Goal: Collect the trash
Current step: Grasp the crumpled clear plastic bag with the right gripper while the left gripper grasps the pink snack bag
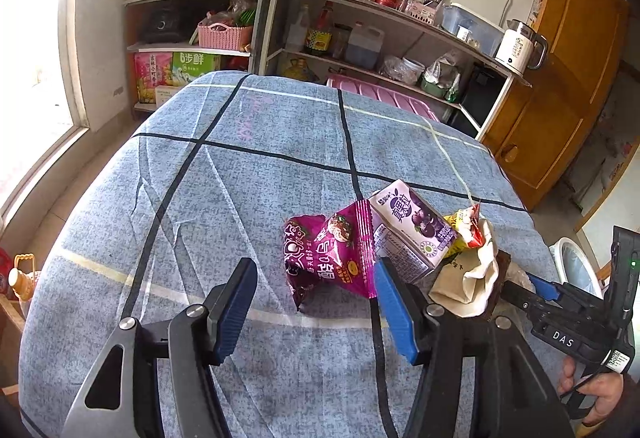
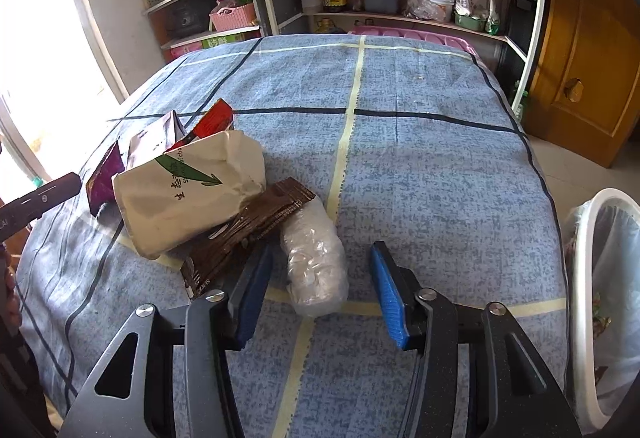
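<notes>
Left gripper [image 1: 316, 302]: jaws spread, nothing pinched, hovering just short of the purple snack wrapper [image 1: 332, 258]. Right gripper [image 2: 320, 290]: jaws apart, straddling the crumpled clear plastic cup [image 2: 316, 258], pads not seen pressing it. Outward, the trash lies heaped on the blue checked tablecloth [image 2: 420, 158]: purple juice carton [image 1: 412, 234], white paper bag [image 2: 192, 194] with a green arrow and partly legible dark characters, brown sachet [image 2: 248, 230] beneath it. White bin [image 2: 588, 278] stands just off the table's right edge. Judged step: approach to first pickups. Next move calls for closing on cup and wrapper, then carrying to the bin. The device beside the left gripper reads "DAS".
</notes>
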The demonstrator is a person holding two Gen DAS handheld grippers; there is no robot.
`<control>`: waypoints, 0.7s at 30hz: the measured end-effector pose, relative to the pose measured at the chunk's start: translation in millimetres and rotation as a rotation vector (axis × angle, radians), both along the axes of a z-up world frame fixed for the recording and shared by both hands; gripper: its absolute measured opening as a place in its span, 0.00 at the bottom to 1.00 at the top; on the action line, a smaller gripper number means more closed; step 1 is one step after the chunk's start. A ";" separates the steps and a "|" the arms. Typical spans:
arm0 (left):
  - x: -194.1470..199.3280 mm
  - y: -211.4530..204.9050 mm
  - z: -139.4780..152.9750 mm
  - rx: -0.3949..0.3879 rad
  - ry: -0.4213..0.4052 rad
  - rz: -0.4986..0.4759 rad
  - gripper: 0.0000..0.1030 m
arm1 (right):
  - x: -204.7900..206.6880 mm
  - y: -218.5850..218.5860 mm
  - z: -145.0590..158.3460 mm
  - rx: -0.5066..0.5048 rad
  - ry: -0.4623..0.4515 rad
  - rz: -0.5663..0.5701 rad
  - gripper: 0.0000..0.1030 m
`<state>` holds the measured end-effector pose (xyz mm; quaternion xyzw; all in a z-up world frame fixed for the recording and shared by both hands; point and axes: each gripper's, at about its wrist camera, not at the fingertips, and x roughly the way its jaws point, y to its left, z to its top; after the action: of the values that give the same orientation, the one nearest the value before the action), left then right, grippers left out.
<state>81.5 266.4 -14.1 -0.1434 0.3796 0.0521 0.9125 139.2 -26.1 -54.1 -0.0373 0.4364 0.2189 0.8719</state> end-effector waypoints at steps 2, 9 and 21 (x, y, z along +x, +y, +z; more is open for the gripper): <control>5.1 -0.6 -2.0 0.013 0.008 -0.014 0.61 | 1.3 -4.5 0.4 0.018 0.003 -0.017 0.31; 23.8 -0.8 -12.7 -0.019 0.046 -0.049 0.64 | -2.2 -19.0 6.3 0.063 -0.018 -0.072 0.26; 40.7 -3.7 -26.0 -0.046 0.068 -0.024 0.61 | -13.7 -23.9 8.0 0.096 -0.025 -0.095 0.26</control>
<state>122.2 262.7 -40.1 -0.1580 0.4133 0.0374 0.8960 125.5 -50.0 -46.0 0.0224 0.4159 0.1976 0.8874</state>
